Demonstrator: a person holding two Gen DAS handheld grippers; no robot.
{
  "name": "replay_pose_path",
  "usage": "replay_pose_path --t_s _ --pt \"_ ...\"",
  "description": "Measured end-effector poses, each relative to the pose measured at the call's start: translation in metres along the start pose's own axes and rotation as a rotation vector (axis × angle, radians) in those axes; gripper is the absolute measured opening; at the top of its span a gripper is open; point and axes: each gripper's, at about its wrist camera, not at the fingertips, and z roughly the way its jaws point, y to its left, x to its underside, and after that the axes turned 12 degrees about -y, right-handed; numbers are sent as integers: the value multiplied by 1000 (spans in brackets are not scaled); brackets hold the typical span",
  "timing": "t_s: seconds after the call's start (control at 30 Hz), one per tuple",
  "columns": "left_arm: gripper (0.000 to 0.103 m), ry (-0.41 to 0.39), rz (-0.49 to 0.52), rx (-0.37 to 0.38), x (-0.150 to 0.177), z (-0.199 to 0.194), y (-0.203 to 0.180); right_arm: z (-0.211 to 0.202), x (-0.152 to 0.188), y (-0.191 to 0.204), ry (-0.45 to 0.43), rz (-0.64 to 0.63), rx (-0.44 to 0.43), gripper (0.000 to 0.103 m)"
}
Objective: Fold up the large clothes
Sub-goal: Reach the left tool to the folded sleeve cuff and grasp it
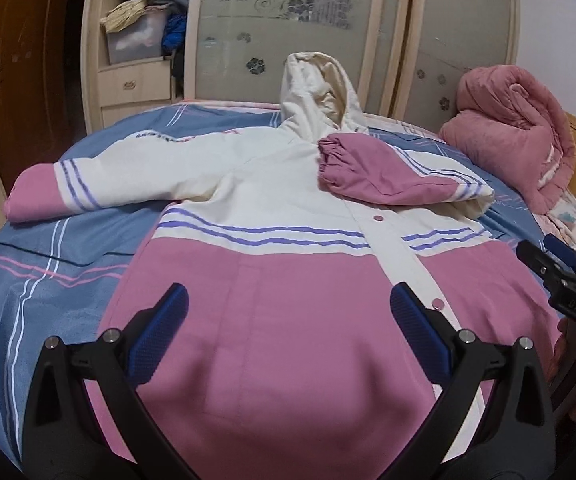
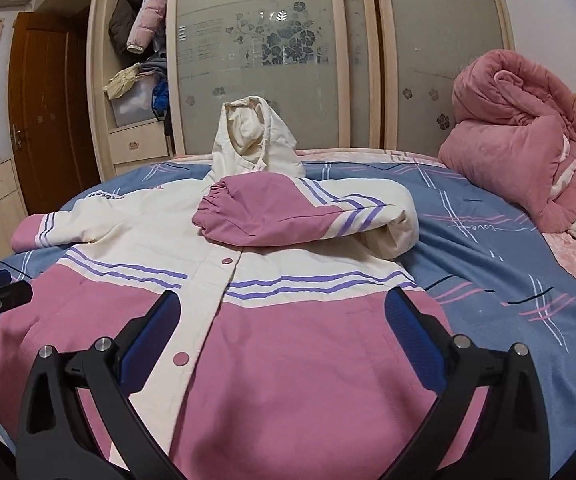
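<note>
The jacket lay flat on the bed, its right sleeve folded across the chest, hood at the far end, seemingly upright. Both the left gripper and right gripper hovered over the near hem, released and holding nothing.

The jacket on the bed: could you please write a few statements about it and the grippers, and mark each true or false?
1. One sleeve of the jacket is folded across its chest. True.
2. The other sleeve is folded in too. False: it lies stretched out on the bed.
3. The left gripper grips the hem. False: it is open and holds nothing.
4. The right gripper is open. True.
5. The hood stands up at the far end. True.
6. The pink quilt covers the jacket. False: it lies bundled apart from it.
</note>
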Motion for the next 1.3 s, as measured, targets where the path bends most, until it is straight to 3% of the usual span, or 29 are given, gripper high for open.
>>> replay_pose_path --t_s 0.23,0.47,0.8,1.0,1.3 --pt "101 40 -33 46 4 10 -8 -4 -2 -4 3 11 11 102" --pt "101 65 26 37 8 19 -20 -5 -1 -8 6 15 13 102" --pt "101 66 9 104 7 37 -14 -4 -4 -8 -13 57 -35 102" --pt "101 149 -35 122 -13 77 -17 -6 -7 2 -21 71 -81 102" --pt "101 227 116 52 -71 184 -60 -6 -9 -3 -27 94 -96 102"
